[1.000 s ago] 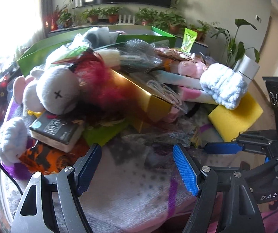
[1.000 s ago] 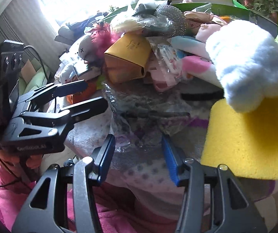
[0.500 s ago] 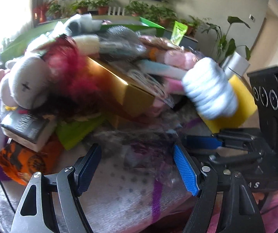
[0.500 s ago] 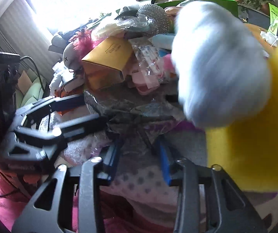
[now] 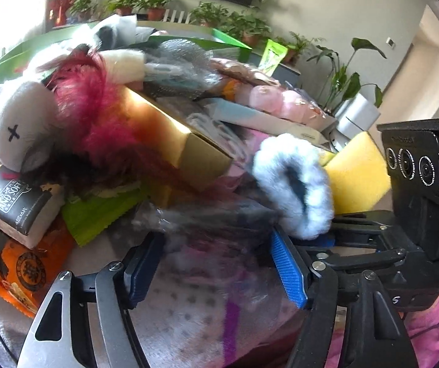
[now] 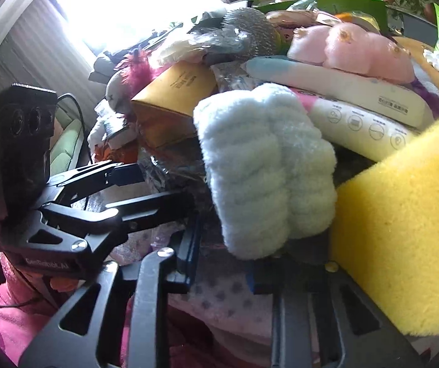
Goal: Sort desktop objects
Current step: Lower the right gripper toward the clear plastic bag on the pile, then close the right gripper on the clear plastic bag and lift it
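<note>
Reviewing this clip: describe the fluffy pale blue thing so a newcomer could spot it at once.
Start at the big yellow sponge on the pile's right edge. The fluffy blue band leans against the sponge's left side, below the gold box. It is the only pale, plush, ribbed loop among boxes and wrappers.

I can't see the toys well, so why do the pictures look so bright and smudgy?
Left wrist view: window glare whitens the upper left corner, and the fluffy blue band and clear plastic wrap smear with motion blur. Right wrist view: the window is blown out white, the edges bend from the fisheye lens, and the yellow sponge looks huge.
</note>
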A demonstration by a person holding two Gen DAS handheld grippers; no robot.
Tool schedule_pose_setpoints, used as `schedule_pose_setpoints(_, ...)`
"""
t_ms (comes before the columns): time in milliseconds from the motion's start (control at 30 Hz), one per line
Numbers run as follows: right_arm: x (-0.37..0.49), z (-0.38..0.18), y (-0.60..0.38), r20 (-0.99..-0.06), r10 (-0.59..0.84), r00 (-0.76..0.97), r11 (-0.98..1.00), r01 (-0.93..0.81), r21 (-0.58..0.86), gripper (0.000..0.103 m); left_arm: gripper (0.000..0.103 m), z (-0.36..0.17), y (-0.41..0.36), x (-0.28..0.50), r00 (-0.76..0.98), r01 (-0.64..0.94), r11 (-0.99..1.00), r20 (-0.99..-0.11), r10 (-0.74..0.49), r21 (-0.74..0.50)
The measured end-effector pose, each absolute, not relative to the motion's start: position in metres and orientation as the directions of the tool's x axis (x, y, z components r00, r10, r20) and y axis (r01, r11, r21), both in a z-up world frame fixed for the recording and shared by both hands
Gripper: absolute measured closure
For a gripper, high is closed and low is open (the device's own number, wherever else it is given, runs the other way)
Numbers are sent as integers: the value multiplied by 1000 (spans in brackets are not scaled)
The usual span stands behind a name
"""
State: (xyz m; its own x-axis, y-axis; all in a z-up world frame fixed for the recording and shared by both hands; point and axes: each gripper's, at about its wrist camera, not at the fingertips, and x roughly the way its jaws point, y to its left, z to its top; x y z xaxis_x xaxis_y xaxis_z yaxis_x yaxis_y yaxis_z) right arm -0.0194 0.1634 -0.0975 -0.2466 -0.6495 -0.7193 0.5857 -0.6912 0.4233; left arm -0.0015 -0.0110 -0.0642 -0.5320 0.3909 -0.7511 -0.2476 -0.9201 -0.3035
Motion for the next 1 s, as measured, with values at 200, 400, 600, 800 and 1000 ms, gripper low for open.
schedule_pose_setpoints(200, -11, -88, 158, -701, -675, -229, -654, 625, 425, 93, 33, -54, -15, 10, -553, -238, -928, -745, 373, -288)
schedule_pose_setpoints(400, 4, -75, 150, -686, -695, -214, -614, 673, 412, 93, 33, -41, -21, 26, -583, -230, -936, -732, 353, -268)
schedule_pose_setpoints(600, 12, -62, 144, -672, -707, -223, -590, 709, 385, 93, 33, -29, -22, 29, -612, -217, -941, -715, 338, -259)
schedule_pose_setpoints(800, 16, -67, 142, -723, -656, -215, -604, 725, 332, 92, 48, -47, -29, 26, -570, -161, -949, -759, 314, -272)
schedule_pose_setpoints(1000, 12, -82, 142, -761, -615, -206, -628, 712, 315, 82, 50, -66, -39, 32, -553, -135, -951, -775, 306, -279)
